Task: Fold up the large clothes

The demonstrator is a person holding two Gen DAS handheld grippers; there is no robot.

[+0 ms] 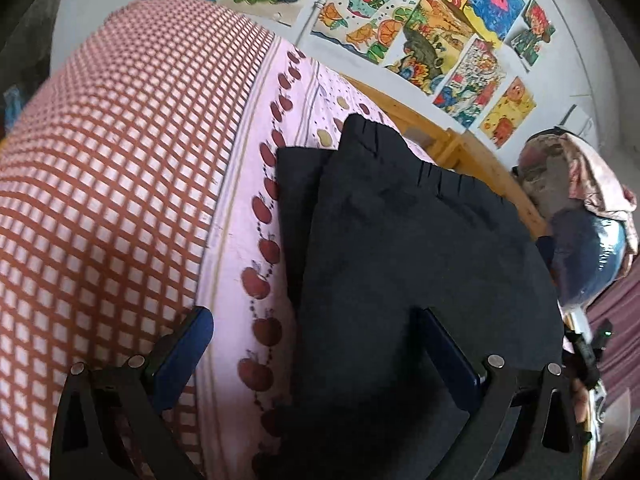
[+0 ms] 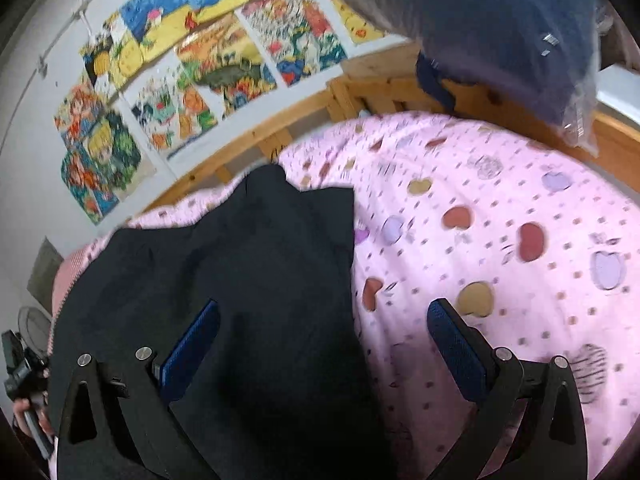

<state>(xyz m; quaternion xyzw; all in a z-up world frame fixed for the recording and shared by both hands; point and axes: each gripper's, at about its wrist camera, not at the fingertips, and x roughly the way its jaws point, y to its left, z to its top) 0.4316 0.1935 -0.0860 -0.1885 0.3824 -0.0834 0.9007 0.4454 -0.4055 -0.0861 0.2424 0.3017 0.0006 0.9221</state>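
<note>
Both grippers are hovering low over the bed, angled down at the black garment (image 1: 400, 248). Left gripper (image 1: 316, 344) is sitting with fingers spread wide, gripping nothing: one blue pad (image 1: 182, 352) over the pink sheet (image 1: 240, 184), the other over the dark cloth. Right gripper (image 2: 324, 344) is likewise gaping wide, holding nothing, left pad over the garment, right pad over the sheet. Garment is lying partly folded on the sheet near the wooden bed frame (image 2: 248, 136). Whether the pads are touching the fabric: can't tell.

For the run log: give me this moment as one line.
left gripper: open, holding nothing | right gripper: open, holding nothing | black garment: partly folded on pink bedsheet
</note>
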